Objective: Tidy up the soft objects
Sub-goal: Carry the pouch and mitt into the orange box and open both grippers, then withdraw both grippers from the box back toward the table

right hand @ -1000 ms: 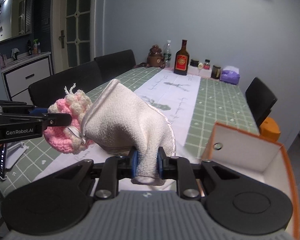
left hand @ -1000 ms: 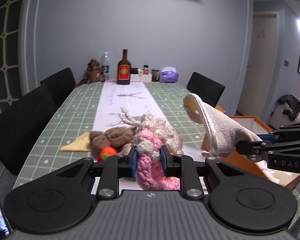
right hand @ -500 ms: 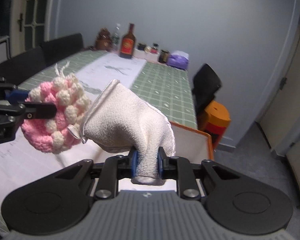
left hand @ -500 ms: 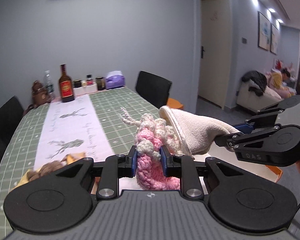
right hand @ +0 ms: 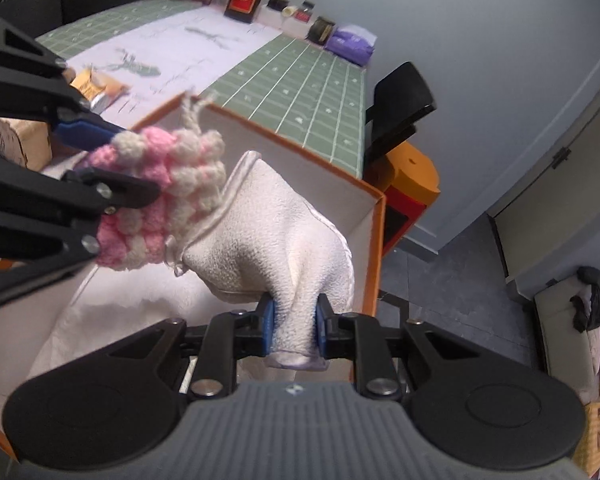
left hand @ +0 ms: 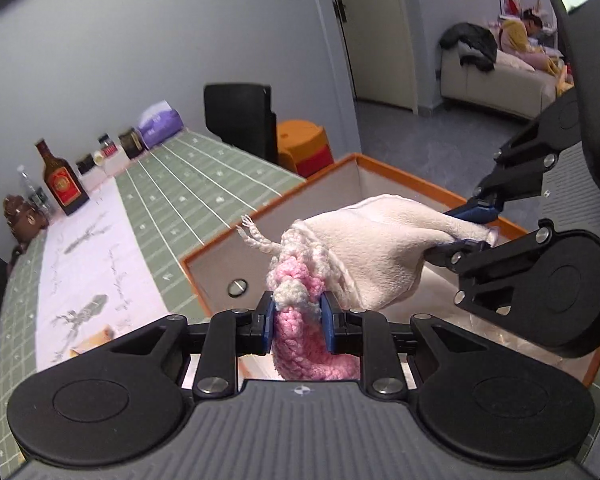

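Observation:
My left gripper is shut on a pink and cream crocheted piece, which also shows in the right wrist view. My right gripper is shut on a cream cloth pouch, also seen in the left wrist view. The two pieces touch each other and are held over an orange-rimmed box with white inner walls. White fabric lies inside the box.
The box sits by the green checked table with a white runner. A brown bottle, jars and a purple tissue pack stand at the far end. A black chair and orange stool stand beyond the box.
Both grippers have swung right and tilted down, carrying the crocheted piece and pouch from over the table to over the box. Both grips are unchanged.

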